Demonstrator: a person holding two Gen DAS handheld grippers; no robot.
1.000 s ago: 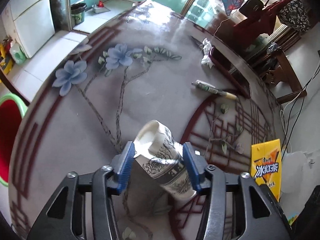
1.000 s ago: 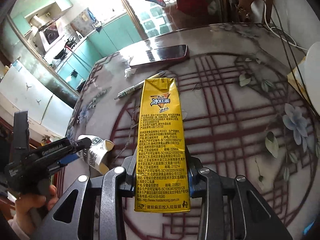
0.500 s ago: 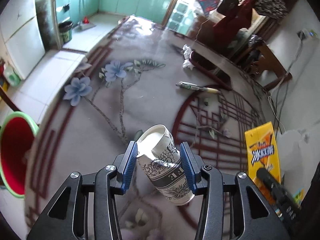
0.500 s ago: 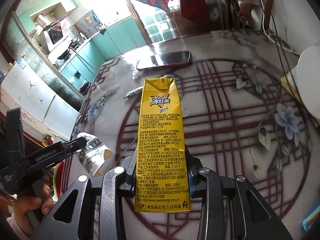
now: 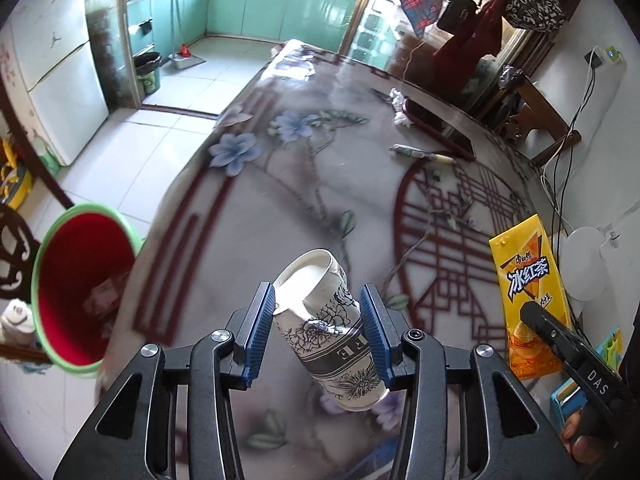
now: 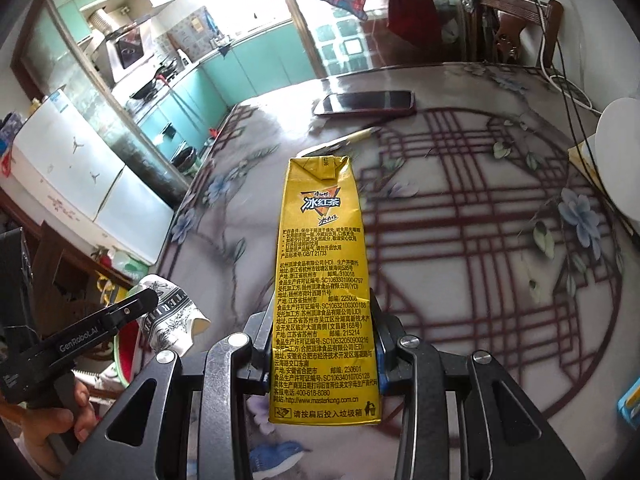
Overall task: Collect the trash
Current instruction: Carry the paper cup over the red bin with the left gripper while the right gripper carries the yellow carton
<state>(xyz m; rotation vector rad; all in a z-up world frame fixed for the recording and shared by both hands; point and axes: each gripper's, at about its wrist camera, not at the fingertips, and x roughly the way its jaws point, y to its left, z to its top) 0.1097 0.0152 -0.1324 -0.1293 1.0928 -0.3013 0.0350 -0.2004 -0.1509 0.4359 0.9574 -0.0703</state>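
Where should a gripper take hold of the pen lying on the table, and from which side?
Grip the pen at mid-barrel, coming straight down from above with the jaws across its width. It lies flat on the table and is long and thin, so a side approach has nothing to catch. Both grippers are full now; free one first.
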